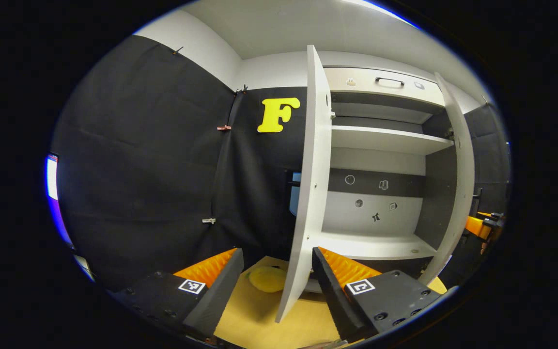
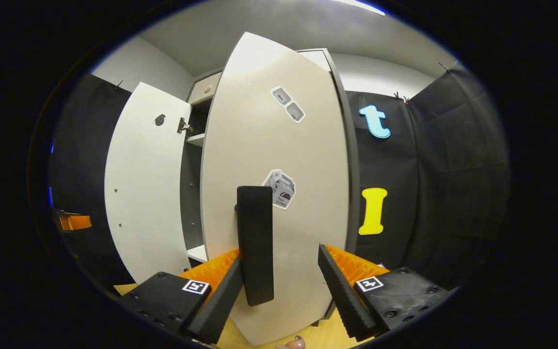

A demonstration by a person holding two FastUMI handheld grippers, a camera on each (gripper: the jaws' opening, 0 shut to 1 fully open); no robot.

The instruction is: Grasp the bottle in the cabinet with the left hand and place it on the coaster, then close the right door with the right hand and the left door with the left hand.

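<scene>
right gripper (image 2: pixel 279 271) at right door (image 2: pixel 279 160)

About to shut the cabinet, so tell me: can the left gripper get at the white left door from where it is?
Probably yes. The left gripper is open, and the white left door stands edge-on between its fingers, with nothing in between.
</scene>
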